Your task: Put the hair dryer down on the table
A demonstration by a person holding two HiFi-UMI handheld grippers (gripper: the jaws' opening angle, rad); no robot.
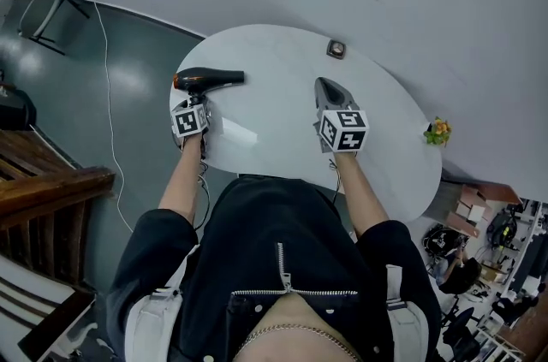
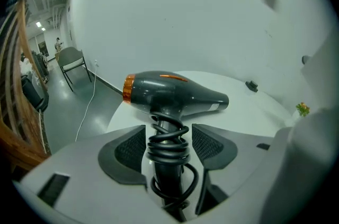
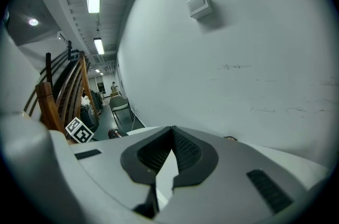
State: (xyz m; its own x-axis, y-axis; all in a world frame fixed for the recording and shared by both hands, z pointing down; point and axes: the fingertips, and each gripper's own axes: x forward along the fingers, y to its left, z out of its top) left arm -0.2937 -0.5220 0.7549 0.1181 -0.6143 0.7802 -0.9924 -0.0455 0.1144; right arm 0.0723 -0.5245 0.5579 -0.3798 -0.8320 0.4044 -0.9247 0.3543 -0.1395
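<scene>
The left gripper (image 2: 168, 132) is clenched on the handle of the hair dryer (image 2: 175, 91), its two pads pressing on the black cord (image 2: 168, 150) that is coiled round that handle. The barrel lies crosswise to the jaws, orange end to the left, nozzle to the right. In the head view the dryer sits over the left edge of the round white surface (image 1: 274, 65); whether it already touches I cannot tell. The right gripper (image 3: 171, 135) is closed on nothing, jaws pressed together, and hangs over the middle of the surface, well apart from the dryer.

To do this step well, I would carry the dryer a little inward first, since so close to the rim it might tip off once freed. Lower it level so that barrel and handle land together on the side, not nozzle first. The coil is springy and could drag on the pads, so let the weight settle fully, then part the jaws slowly and draw straight back along the handle. The small dark object (image 1: 336, 49) at the far rim is no obstacle
</scene>
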